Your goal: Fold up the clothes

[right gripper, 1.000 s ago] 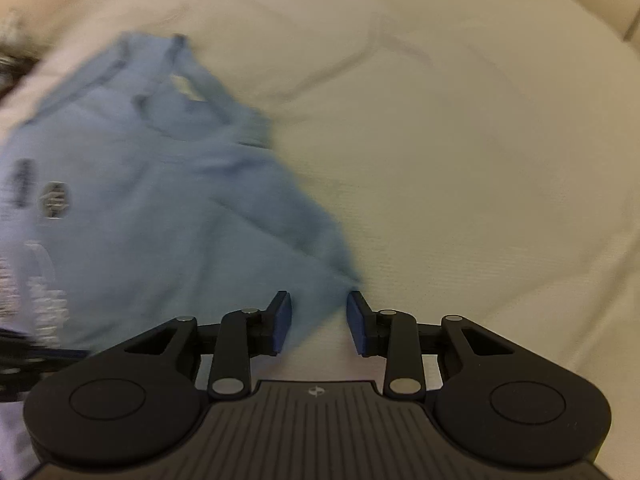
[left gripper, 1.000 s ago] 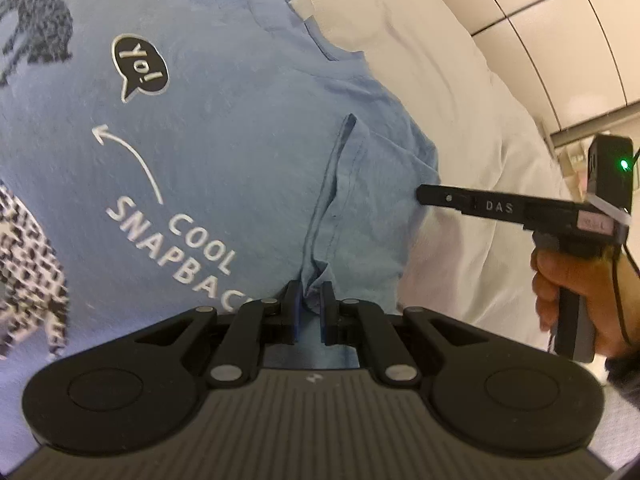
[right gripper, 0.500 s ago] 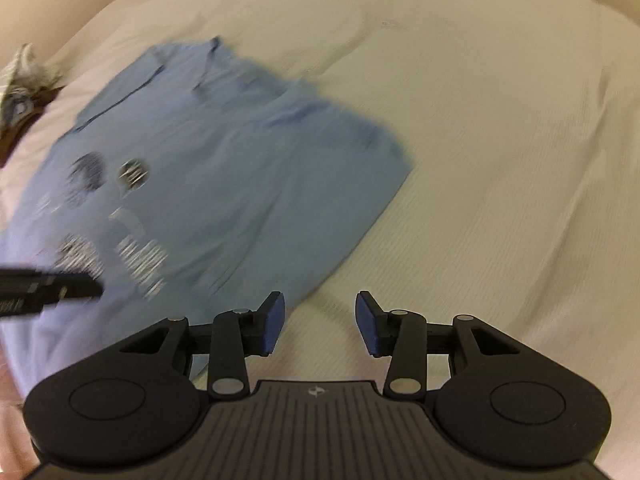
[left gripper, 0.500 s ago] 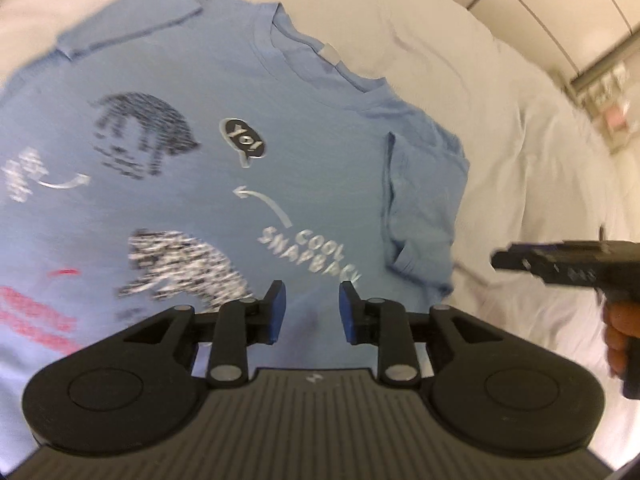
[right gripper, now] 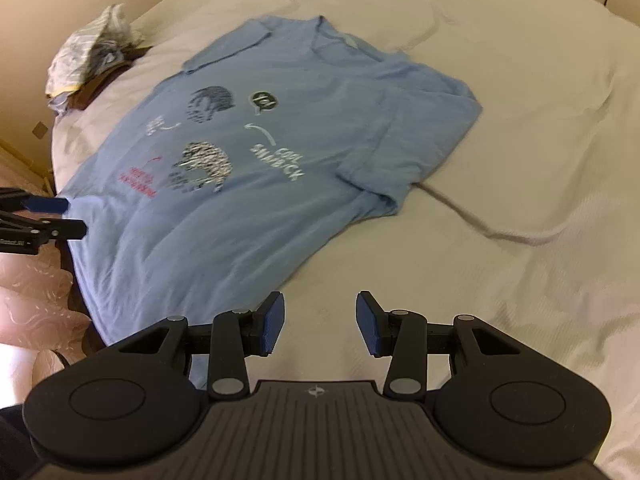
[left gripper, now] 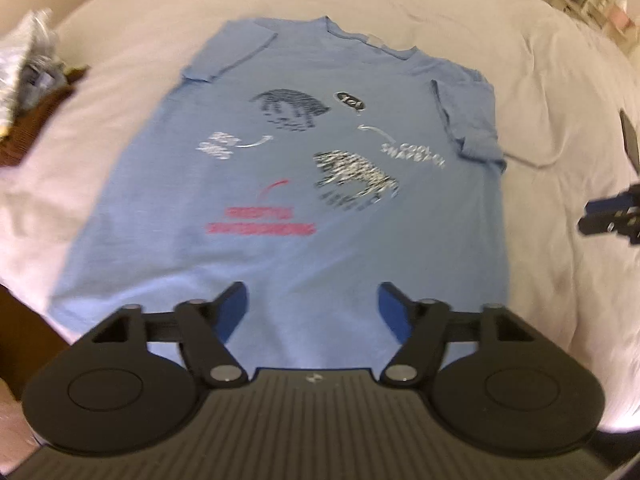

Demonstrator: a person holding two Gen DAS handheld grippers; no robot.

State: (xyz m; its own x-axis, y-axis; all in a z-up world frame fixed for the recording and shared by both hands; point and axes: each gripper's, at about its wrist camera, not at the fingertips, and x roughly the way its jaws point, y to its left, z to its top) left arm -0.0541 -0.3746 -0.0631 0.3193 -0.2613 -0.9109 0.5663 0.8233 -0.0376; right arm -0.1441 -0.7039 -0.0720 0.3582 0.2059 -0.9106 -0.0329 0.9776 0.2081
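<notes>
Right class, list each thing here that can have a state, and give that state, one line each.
T-shirt: spread flat, print up, both sleeves folded in.
Left gripper: open, holding nothing.
Right gripper: open, holding nothing.
Bed sheet: wrinkled.
Pile of clothes: crumpled, unfolded.

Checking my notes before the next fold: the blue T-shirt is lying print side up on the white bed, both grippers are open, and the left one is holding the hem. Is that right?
Not quite. The left gripper holds nothing: the left wrist view shows its jaws spread wide above the blue T-shirt. The rest stands: print up on the white bed, right gripper open too.
</notes>
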